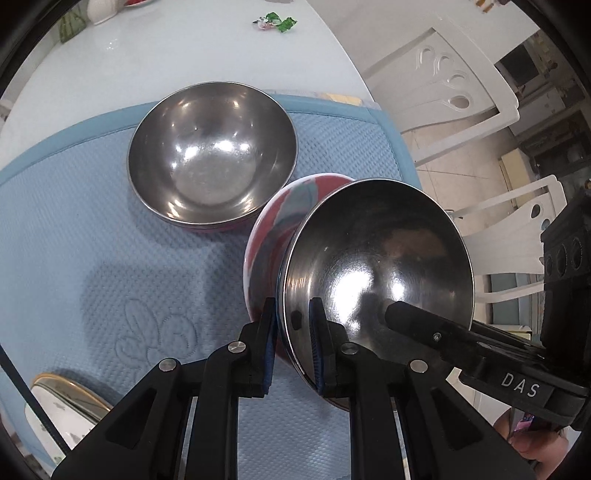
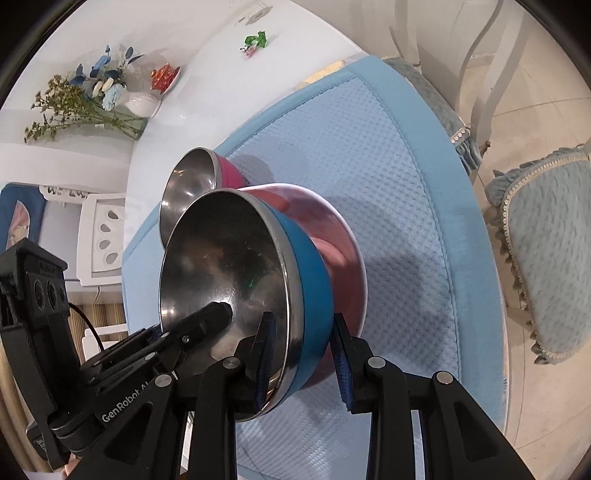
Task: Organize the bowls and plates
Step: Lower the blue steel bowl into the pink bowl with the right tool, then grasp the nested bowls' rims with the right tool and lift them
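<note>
White chairs (image 1: 439,85) stand on tiled floor (image 2: 546,74).

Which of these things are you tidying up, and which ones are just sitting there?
For the job:
blue bowl, gripped by the left gripper and right gripper
pink marbled dish behind it
pink-sided steel bowl on the mat
gold-rimmed plate

Just lying about:
vase of flowers
green wrapper
white chair

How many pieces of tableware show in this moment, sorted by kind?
Steel-lined bowls: 2 (blue bowl, pink bowl)
Marbled red dish: 1
White plate with gold rim: 1
Total: 4
</note>
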Available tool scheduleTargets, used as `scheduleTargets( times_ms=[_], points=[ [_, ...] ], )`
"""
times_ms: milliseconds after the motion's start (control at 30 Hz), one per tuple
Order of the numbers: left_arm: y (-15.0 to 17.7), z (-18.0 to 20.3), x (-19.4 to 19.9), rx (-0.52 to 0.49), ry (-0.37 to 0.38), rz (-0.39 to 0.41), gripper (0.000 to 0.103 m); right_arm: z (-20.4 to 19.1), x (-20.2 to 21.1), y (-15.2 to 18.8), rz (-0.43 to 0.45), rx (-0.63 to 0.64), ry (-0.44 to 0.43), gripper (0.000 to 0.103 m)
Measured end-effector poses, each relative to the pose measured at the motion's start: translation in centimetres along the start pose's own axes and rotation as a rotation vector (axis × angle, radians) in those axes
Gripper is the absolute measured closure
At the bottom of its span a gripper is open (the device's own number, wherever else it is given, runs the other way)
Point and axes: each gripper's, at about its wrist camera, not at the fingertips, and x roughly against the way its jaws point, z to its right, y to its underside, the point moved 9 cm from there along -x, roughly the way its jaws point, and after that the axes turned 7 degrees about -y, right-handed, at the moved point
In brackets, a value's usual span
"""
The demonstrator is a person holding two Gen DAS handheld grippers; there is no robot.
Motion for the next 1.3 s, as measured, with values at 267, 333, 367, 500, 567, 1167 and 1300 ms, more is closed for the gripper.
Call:
scheduleTargets(
  times_ms=[267, 333, 367, 500, 567, 1167, 1300],
  points=[
    [0.4, 0.2, 0.0, -0.011, -0.029, -0.010, 0.090, 0.3, 0.1, 0.0, 0.011, -0.032, 0.008, 0.073],
    [0.5, 0.2, 0.0, -0.013, -0.029, -0.012, 0.090, 0.1, 0.2, 0.0, 0.003, -0.008, 0.040, 0.073],
    [0.5, 0.3, 0.0, -0.010, -0.026, -0.014, 0.090, 0.0, 0.3, -0.1, 0.002, 0.001, 0.053, 0.073],
    [0.6, 0.3, -0.2, -0.003, -0.023, -0.022, 0.089, -0.2, 0.2, -0.3, -0.006, 0.021, 0.094, 0.073],
    [0.7, 0.2, -0.2, 0.002, -0.017, -0.031, 0.087, 0.0, 0.1, -0.4, -0.011, 0.014, 0.092, 0.073],
    [1.1, -0.6, 2.2, -0.013, 0.004, -0.010, 0.077, -0.4, 0.6, -1.5, -0.100, 0.055, 0.123, 0.073],
    [0.9, -1.0, 2.8, 0.015, 0.016, 0.000, 0.077, -0.3, 1.1, -2.1, -0.107, 0.080, 0.147, 0.073]
  ],
)
